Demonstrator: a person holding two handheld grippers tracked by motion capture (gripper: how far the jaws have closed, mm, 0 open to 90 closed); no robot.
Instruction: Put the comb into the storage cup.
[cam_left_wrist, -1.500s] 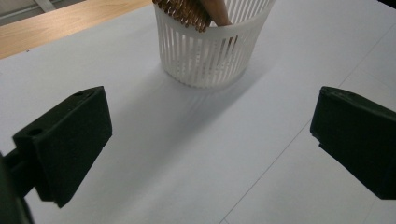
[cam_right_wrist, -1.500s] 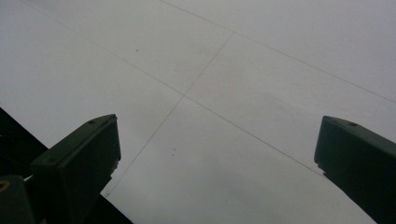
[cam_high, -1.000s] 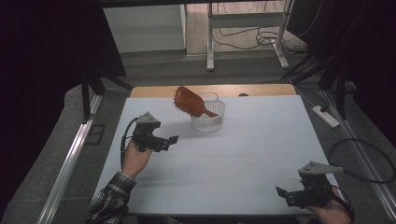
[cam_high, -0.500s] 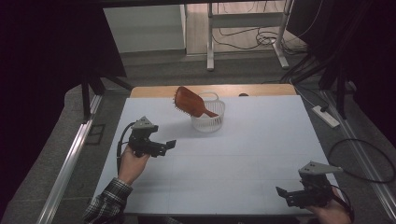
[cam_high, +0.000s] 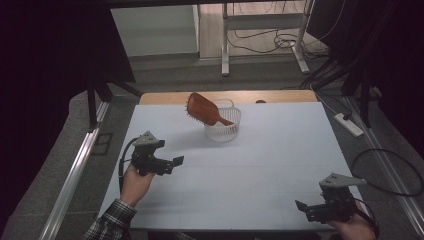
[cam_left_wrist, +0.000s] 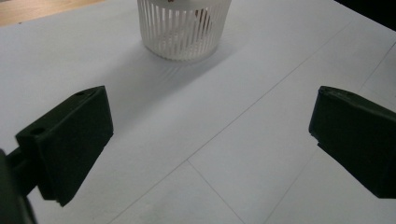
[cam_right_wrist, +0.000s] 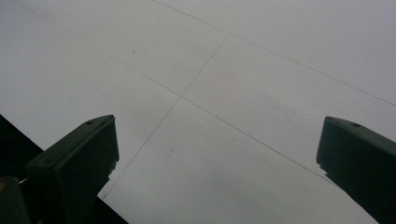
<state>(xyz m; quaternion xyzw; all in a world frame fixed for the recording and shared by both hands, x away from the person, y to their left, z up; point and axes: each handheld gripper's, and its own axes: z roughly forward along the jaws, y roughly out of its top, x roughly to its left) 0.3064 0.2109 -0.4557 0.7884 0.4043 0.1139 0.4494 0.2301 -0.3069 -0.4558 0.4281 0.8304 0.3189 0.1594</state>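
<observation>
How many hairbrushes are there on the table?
1: the brown hairbrush stands handle-down in the white slotted basket near the table's far edge. Nothing else could hide another.

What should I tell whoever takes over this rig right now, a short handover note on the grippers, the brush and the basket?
Left gripper: open, empty, held above the table's left side, jaws aimed toward the white slatted basket.
Right gripper: open, empty, at the near right corner of the white table, far from the basket.
Hairbrush: brown, handle down in the basket, head leaning out over the rim to the left.
Done: judging by how things lie, the brush is already in the basket.
Left: probably nothing but checking that it sits steadily; neither gripper touches anything.
</observation>
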